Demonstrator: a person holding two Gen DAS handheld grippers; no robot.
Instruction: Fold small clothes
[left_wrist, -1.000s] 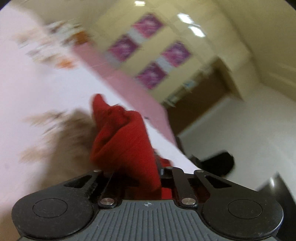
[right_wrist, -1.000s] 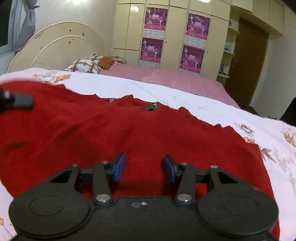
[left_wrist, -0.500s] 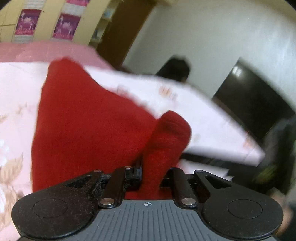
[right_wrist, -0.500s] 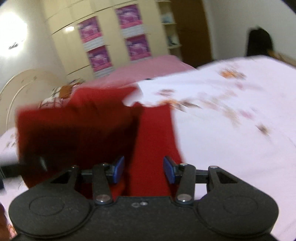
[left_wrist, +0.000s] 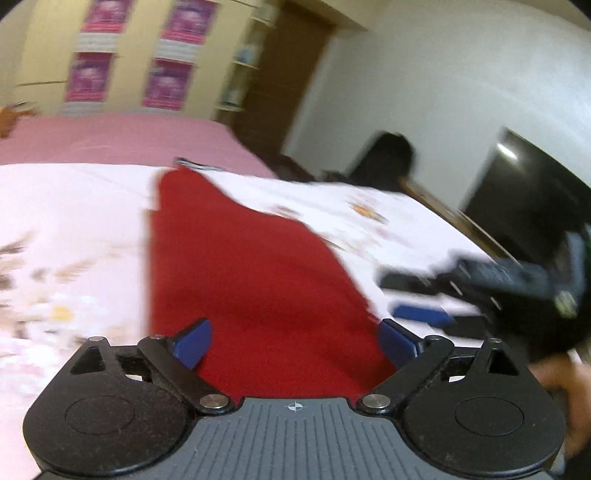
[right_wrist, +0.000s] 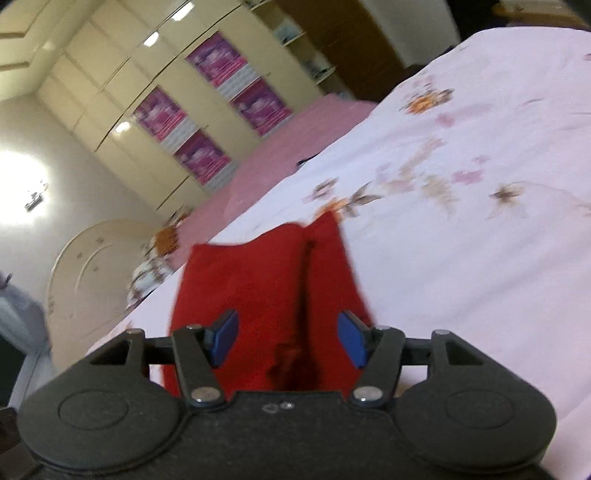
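Red sweater (left_wrist: 251, 288) lies folded lengthwise on the floral bedsheet (left_wrist: 70, 221), running toward 12 o'clock beneath my left gripper (left_wrist: 295, 341), whose jaws are spread wide and empty, while my right gripper (right_wrist: 288, 334), at 3 o'clock, hovers equally spread over its centre crease, probably to free both for the next fold.

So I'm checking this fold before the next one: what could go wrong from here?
The red garment shows a raised ridge down its middle, so pressing on could set a crease. The right gripper sits close beside the open left gripper at the cloth's edge; they might bump or snag it.
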